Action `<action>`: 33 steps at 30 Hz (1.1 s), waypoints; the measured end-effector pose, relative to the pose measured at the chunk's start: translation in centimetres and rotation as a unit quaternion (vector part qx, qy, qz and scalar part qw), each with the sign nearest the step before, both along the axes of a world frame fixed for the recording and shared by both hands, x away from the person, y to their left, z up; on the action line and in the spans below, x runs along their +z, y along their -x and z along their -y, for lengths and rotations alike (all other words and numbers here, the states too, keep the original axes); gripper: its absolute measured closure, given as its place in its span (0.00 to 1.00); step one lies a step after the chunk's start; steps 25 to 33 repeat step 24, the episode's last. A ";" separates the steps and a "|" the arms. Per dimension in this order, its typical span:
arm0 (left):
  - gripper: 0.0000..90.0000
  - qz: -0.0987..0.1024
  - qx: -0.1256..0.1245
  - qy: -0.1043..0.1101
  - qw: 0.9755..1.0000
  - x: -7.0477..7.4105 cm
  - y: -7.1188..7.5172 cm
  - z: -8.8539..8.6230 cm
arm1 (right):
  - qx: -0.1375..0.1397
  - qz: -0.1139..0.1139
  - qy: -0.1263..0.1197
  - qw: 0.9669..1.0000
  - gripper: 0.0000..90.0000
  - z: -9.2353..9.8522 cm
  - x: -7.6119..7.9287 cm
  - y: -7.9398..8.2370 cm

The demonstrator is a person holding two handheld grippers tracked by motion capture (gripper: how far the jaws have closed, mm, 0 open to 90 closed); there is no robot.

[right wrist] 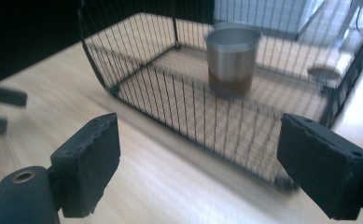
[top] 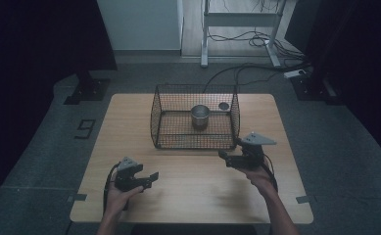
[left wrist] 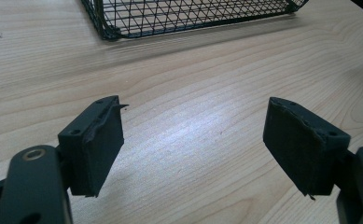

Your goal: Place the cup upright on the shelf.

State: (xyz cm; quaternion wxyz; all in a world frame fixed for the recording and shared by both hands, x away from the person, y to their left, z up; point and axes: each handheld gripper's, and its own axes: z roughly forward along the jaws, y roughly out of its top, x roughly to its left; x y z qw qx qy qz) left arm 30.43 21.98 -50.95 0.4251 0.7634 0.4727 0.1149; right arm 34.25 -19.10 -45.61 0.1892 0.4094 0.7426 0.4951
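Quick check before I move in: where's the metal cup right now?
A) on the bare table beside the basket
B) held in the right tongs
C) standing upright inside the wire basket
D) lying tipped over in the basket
C: the metal cup stands upright on the floor of the wire basket, and both the left tongs and right tongs are open and empty.

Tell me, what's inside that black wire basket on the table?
A shiny metal cup stands upright near the middle of the wire basket. A small round dark thing lies toward its back right corner; it's too small to identify. What the cup holds can't be seen.
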 end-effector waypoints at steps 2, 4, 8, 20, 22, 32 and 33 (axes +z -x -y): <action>0.23 0.000 -0.001 0.000 1.000 0.0 0.0 0.1 | -0.005 -0.004 0.000 1.000 0.15 0.6 -0.9 0.5; 0.23 -0.002 -0.001 -0.002 1.000 -0.1 0.0 0.1 | -0.011 -0.009 -0.005 1.000 0.15 1.3 -2.0 1.2; 0.23 -0.003 -0.001 -0.005 1.000 -0.2 -0.1 0.2 | -0.019 -0.019 0.001 1.000 0.15 2.3 -3.9 2.0; 0.22 0.001 0.001 -0.003 1.000 0.0 0.0 0.1 | -0.040 -0.039 0.009 0.998 0.15 3.5 -6.0 2.2; 0.22 0.001 0.001 -0.003 1.000 0.0 0.0 0.1 | -0.041 -0.042 0.017 0.998 0.14 3.5 -6.3 2.1; 0.22 0.000 0.001 -0.002 1.000 0.0 0.0 0.2 | -0.043 -0.047 0.021 0.998 0.14 3.5 -6.6 2.0; 0.22 0.000 0.001 -0.002 1.000 0.0 0.0 0.2 | -0.043 -0.047 0.021 0.998 0.14 3.5 -6.6 2.0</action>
